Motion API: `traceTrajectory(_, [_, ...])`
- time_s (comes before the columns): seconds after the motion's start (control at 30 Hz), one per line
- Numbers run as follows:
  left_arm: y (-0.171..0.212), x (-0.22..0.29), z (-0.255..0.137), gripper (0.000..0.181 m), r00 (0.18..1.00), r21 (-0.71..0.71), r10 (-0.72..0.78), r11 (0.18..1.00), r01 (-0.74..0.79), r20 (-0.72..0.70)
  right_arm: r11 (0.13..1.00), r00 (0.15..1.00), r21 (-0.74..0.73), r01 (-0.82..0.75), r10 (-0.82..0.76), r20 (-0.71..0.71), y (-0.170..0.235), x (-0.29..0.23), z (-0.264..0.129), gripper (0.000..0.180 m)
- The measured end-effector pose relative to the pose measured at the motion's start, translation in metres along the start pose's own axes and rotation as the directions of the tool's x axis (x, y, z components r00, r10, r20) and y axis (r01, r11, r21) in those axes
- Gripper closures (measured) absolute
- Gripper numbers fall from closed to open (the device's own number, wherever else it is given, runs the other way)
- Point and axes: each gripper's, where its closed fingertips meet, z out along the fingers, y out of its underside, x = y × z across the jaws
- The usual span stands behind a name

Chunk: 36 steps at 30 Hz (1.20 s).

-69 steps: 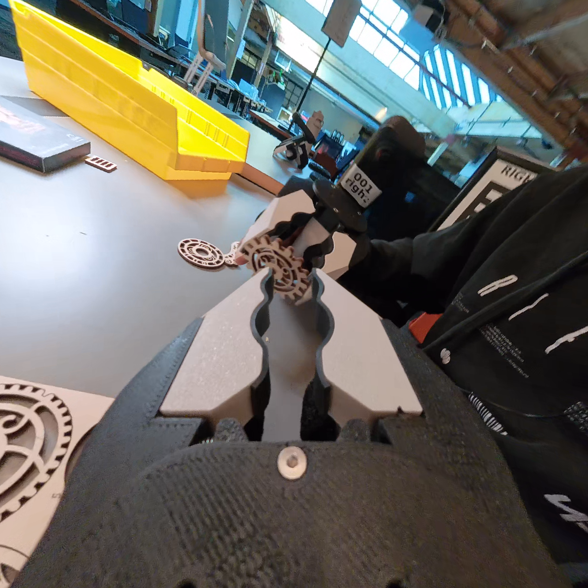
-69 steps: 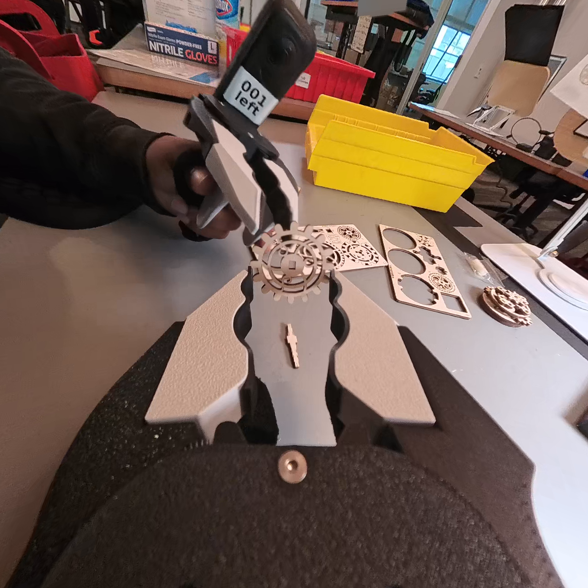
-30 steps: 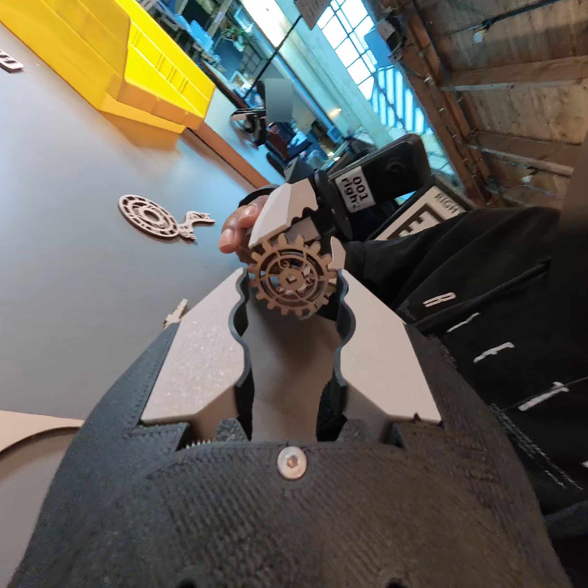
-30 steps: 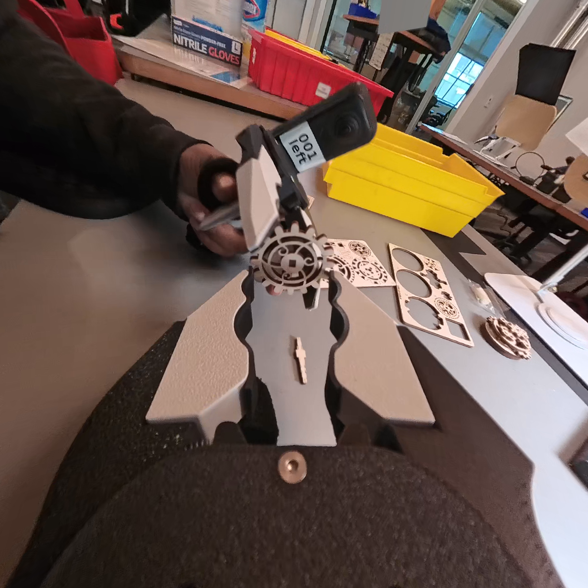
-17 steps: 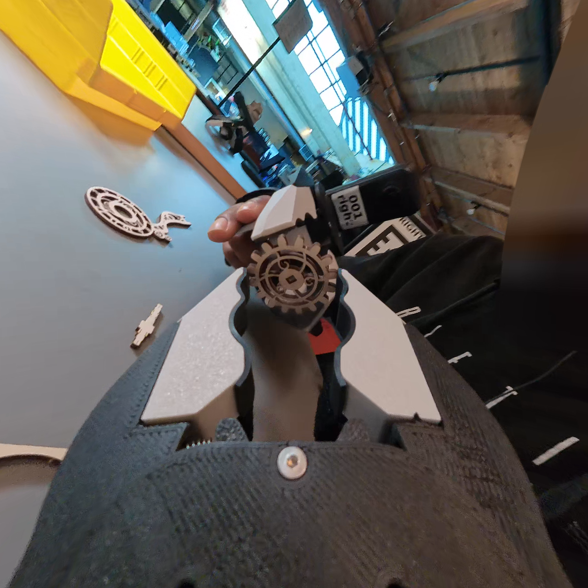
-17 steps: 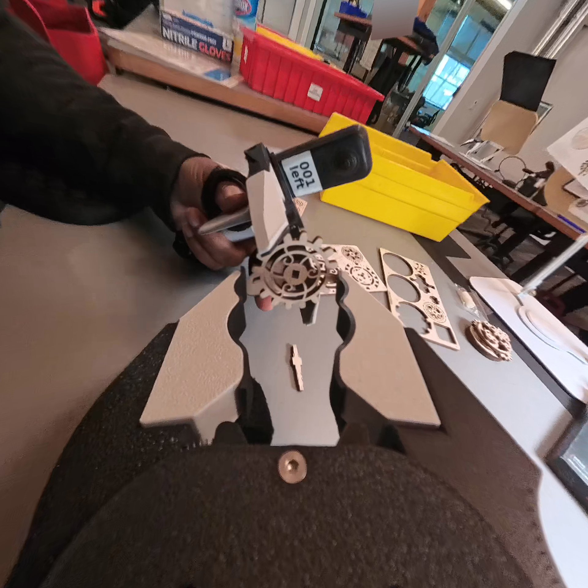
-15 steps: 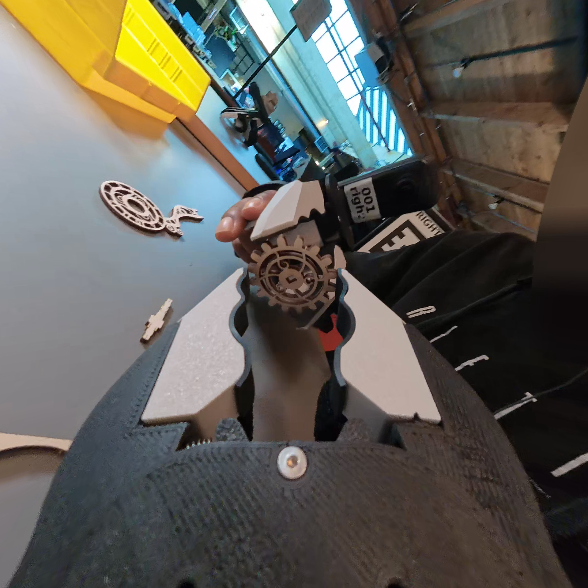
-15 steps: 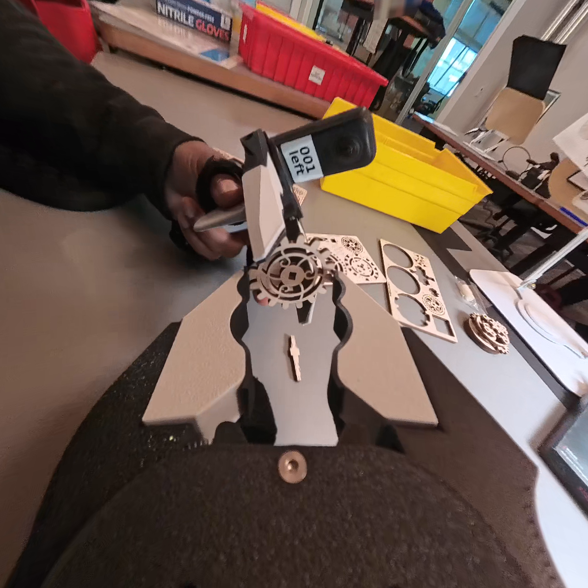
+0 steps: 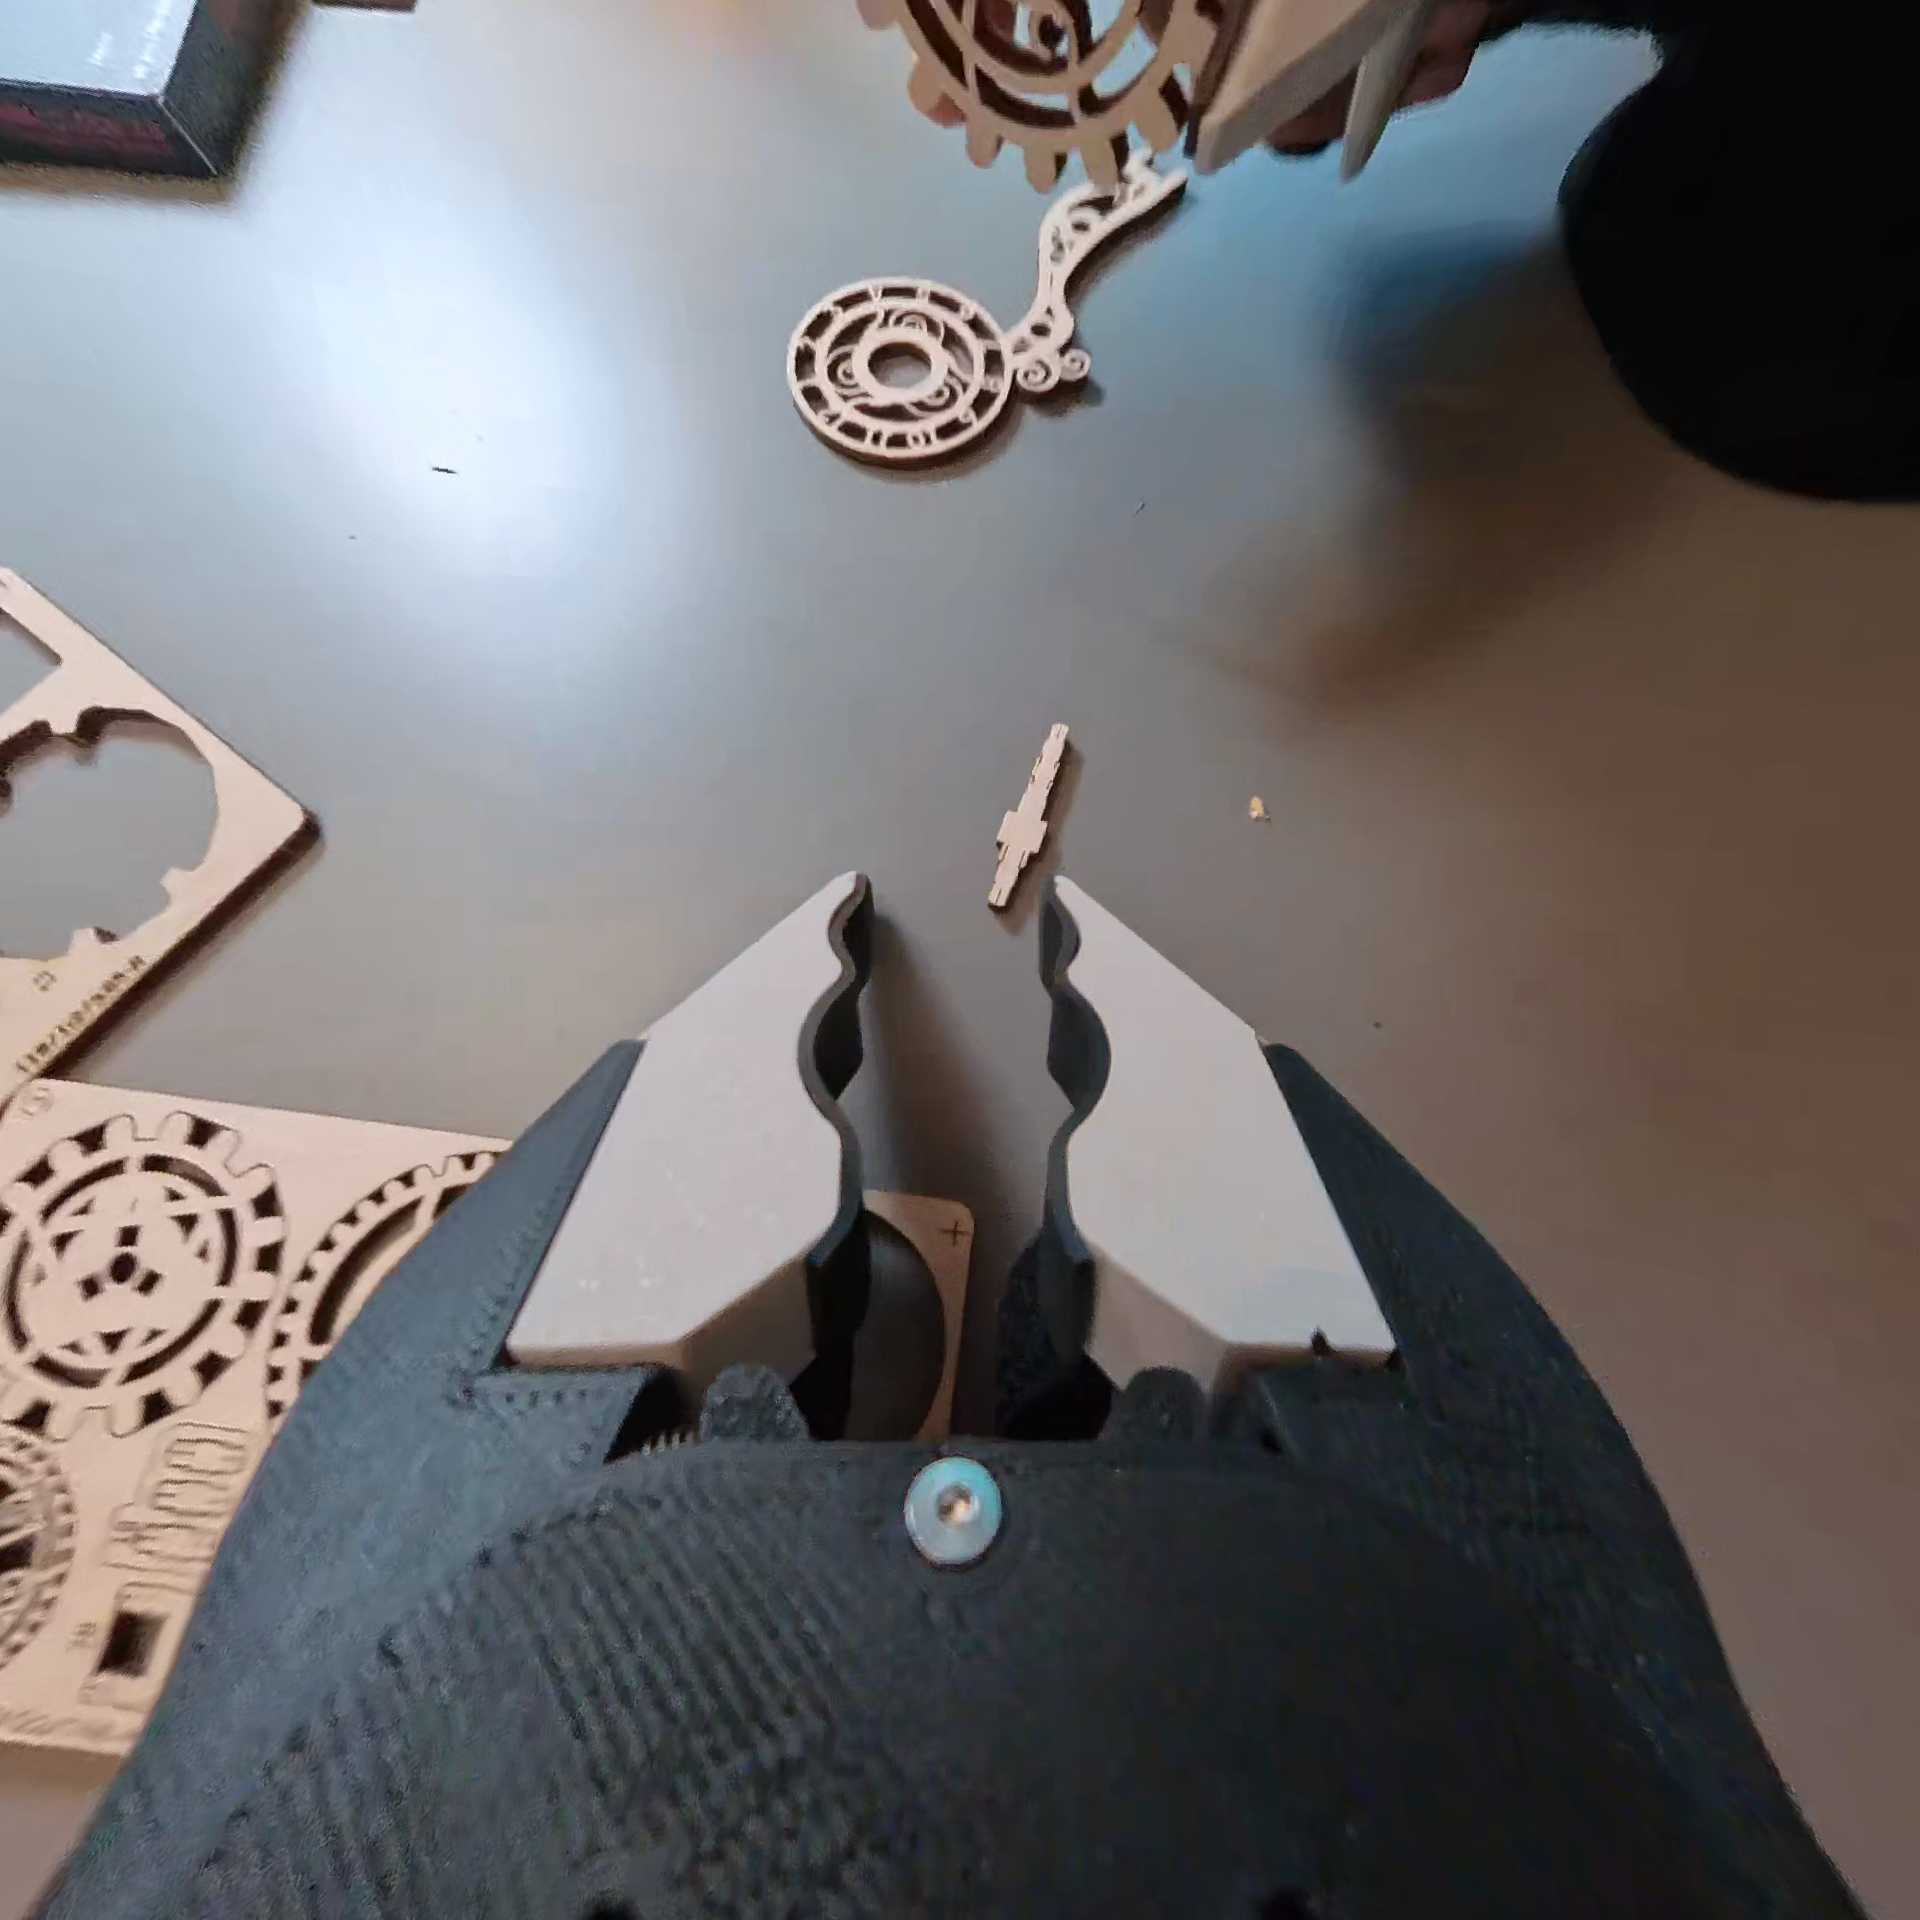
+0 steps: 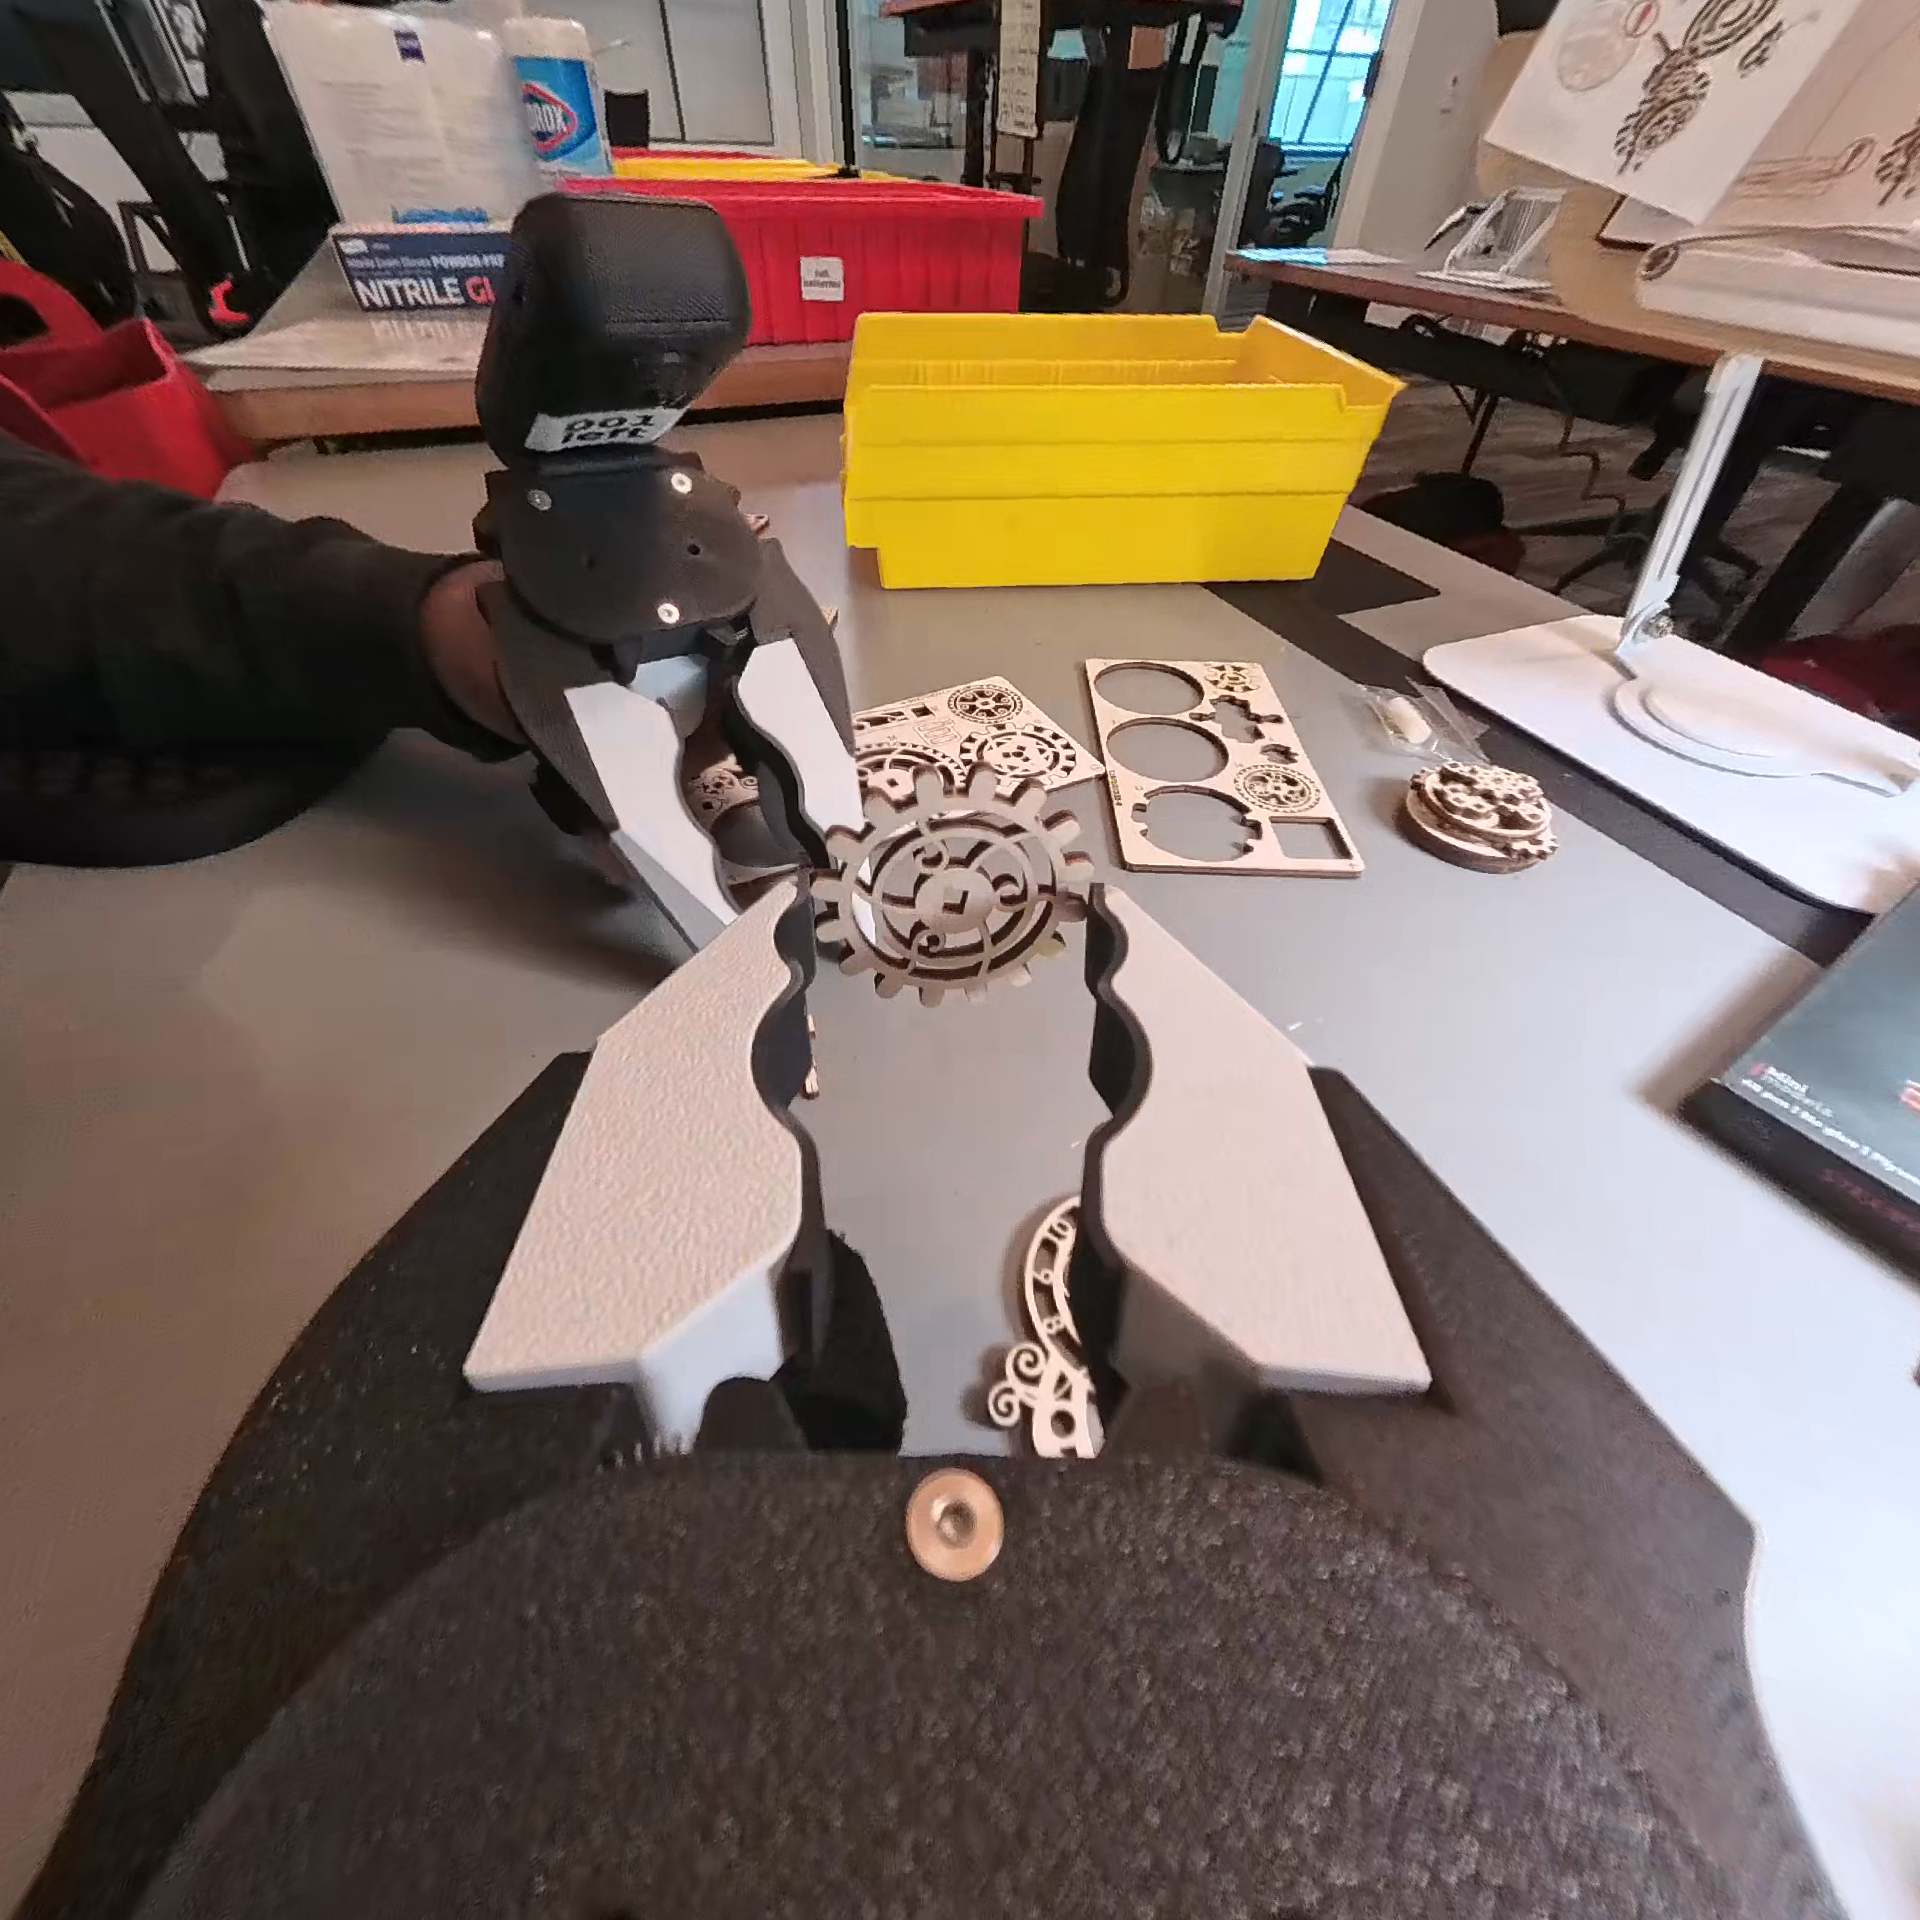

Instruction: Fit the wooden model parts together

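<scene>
My right gripper (image 10: 951, 904) is shut on a wooden gear (image 10: 951, 899), gripped edge to edge between its fingertips above the grey table (image 10: 1455, 1039). The gear also shows at the top of the left wrist view (image 9: 1049, 73). My left gripper (image 9: 956, 894) is open and empty, pointing down at the table. A small wooden pin (image 9: 1029, 821) lies just ahead of its right fingertip. A round wooden dial with a curled tail (image 9: 899, 379) lies flat farther on, under the gear; it shows between my right fingers (image 10: 1049, 1340). The left gripper (image 10: 779, 883) stands just left of the gear.
Wooden sheets with cut-outs lie left of my left gripper (image 9: 135, 1278) and behind the gear (image 10: 1216, 769). An assembled gear stack (image 10: 1475, 821), a yellow bin (image 10: 1091, 468), a white lamp base (image 10: 1714, 727) and a black box (image 10: 1849, 1122) stand around the table. Left tips to right tips: about 11 cm. The assembled gear stack (image 10: 1475, 821) is about equally far from each gripper, around 25 cm.
My left gripper has let go of the gear and swung down toward the table, over the pin. My right gripper still holds the gear, now turned more square to the bin.
</scene>
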Motion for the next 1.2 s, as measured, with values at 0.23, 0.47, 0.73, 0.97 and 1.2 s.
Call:
traceTrajectory(0.23, [0.002,0.011,0.002,0.176,0.989,-0.106,0.140,0.984,-0.145,-0.054,1.000,1.000,-0.012,-0.010,0.010,0.014,0.003,-0.003,0.001,0.129])
traceTrajectory(0.47, [-0.001,0.023,-0.019,0.179,0.982,-0.119,-0.003,0.993,-0.020,-0.187,0.998,0.997,-0.069,0.010,-0.004,0.080,0.011,-0.017,0.003,0.129])
traceTrajectory(0.73, [-0.054,0.036,-0.056,0.179,0.902,0.020,-0.152,0.984,0.175,-0.404,0.966,0.966,-0.175,0.190,-0.153,0.207,0.031,-0.062,0.020,0.129])
traceTrajectory(0.97, [-0.074,0.034,-0.050,0.180,0.890,0.105,-0.163,0.968,0.227,-0.425,0.932,0.942,-0.218,0.291,-0.239,0.234,0.039,-0.080,0.031,0.131])
traceTrajectory(1.2, [-0.037,0.016,-0.058,0.179,0.957,-0.092,-0.143,0.988,0.124,-0.252,0.942,0.967,-0.232,0.241,-0.213,0.140,0.035,-0.050,0.017,0.131])
